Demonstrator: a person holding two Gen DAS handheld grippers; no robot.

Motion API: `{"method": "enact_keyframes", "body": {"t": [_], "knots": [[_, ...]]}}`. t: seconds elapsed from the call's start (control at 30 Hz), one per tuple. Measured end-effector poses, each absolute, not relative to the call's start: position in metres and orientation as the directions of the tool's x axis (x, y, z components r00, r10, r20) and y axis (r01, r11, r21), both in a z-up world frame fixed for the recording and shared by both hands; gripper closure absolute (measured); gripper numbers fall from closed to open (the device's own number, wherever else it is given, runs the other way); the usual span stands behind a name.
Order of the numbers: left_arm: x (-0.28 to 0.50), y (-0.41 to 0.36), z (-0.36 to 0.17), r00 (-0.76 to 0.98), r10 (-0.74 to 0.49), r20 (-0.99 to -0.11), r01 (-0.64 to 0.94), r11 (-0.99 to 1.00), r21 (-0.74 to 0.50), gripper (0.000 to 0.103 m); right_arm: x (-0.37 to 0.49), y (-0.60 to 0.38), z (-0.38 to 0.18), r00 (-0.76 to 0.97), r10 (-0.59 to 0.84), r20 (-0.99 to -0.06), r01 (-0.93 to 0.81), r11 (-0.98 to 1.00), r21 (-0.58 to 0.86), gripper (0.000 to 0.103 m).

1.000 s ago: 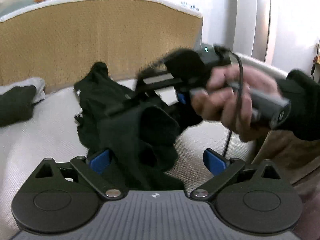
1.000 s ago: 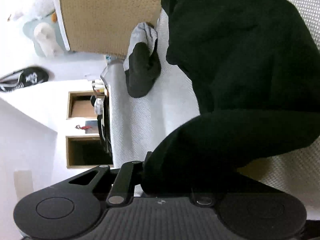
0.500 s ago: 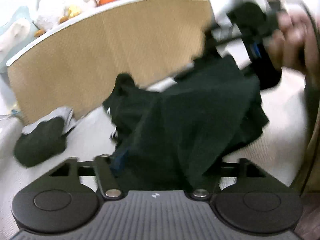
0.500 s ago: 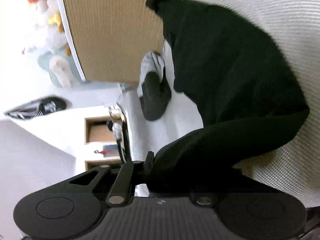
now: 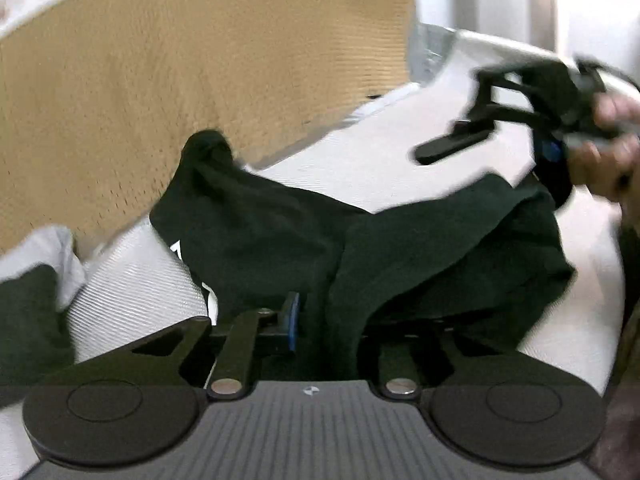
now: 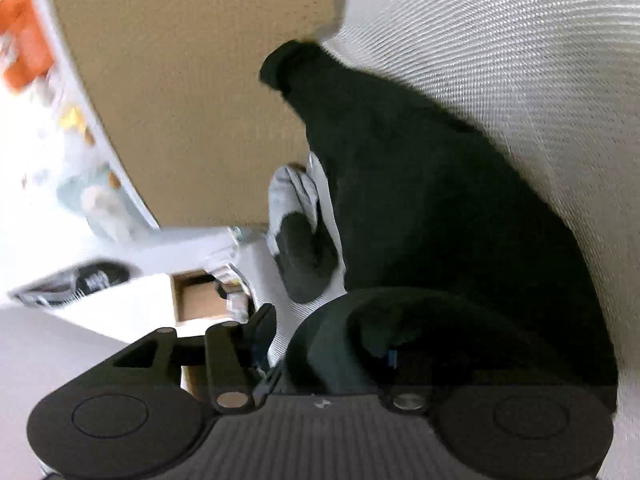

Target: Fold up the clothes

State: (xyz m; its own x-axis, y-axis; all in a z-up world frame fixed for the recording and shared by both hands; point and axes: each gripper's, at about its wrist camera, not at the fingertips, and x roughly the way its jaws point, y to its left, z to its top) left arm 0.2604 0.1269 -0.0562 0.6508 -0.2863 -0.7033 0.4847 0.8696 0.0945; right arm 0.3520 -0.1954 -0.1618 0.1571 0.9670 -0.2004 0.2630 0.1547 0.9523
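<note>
A black garment (image 5: 400,248) lies stretched across the white woven surface (image 5: 136,284). My left gripper (image 5: 326,314) is at its near edge, jaws closing, with a bunched fold pinched against the blue pad; the right finger is hidden under cloth. In the left wrist view my right gripper (image 5: 496,160) is at the far right in a person's hand (image 5: 600,160), just above the garment's other end. Its jaws are opening. In the right wrist view the black garment (image 6: 440,200) drapes over one finger of the right gripper (image 6: 328,340), and the other finger stands clear of the cloth.
A tan padded panel (image 5: 200,80) rises behind the surface. A grey and black pile of clothes (image 5: 36,280) lies at the left against the panel, also seen as the clothes pile (image 6: 300,240) in the right wrist view. Beyond the surface's edge stands a white shelf unit (image 6: 192,296).
The left jaws went from wide open to closed on a fold. The two grippers drew apart and the garment spread out. The right jaws came off the cloth.
</note>
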Motion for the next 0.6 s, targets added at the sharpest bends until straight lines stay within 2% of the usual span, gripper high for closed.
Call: {"method": "enact_keyframes", "body": {"t": [0.1,0.2,0.37,0.43,0.47,0.53,0.6], "knots": [[0.293,0.132,-0.071,0.584,-0.315,-0.748,0.486,0.874,0.012,0.08,0.371,-0.199,-0.169,0.127,0.974,-0.19,0.288,0.147,0.946,0.042],[0.305,0.13,-0.082,0.579,-0.304,-0.757,0.482,0.876,0.018,0.075,0.383,-0.212,-0.167,0.11,0.972,-0.207,0.271,0.171,0.947,0.04],[0.326,0.154,-0.074,0.584,-0.387,-0.713,0.393,0.904,-0.169,0.059,0.391,-0.236,-0.15,0.115,0.963,-0.242,0.205,0.216,0.955,0.039],[0.334,0.166,-0.066,0.598,-0.412,-0.688,0.348,0.906,-0.24,0.047,0.387,-0.238,-0.142,0.119,0.963,-0.24,0.155,0.221,0.963,0.037],[0.337,0.171,-0.063,0.606,-0.409,-0.682,0.328,0.91,-0.255,0.047,0.385,-0.24,-0.138,0.122,0.963,-0.239,0.13,0.223,0.966,0.037],[0.341,0.175,-0.056,0.617,-0.389,-0.684,0.316,0.919,-0.237,0.046,0.382,-0.244,-0.128,0.161,0.965,-0.205,0.057,0.199,0.978,0.038],[0.334,0.17,-0.045,0.662,-0.337,-0.669,0.325,0.934,-0.15,0.046,0.378,-0.247,-0.109,0.254,0.936,-0.242,-0.065,0.267,0.962,0.035]]}}
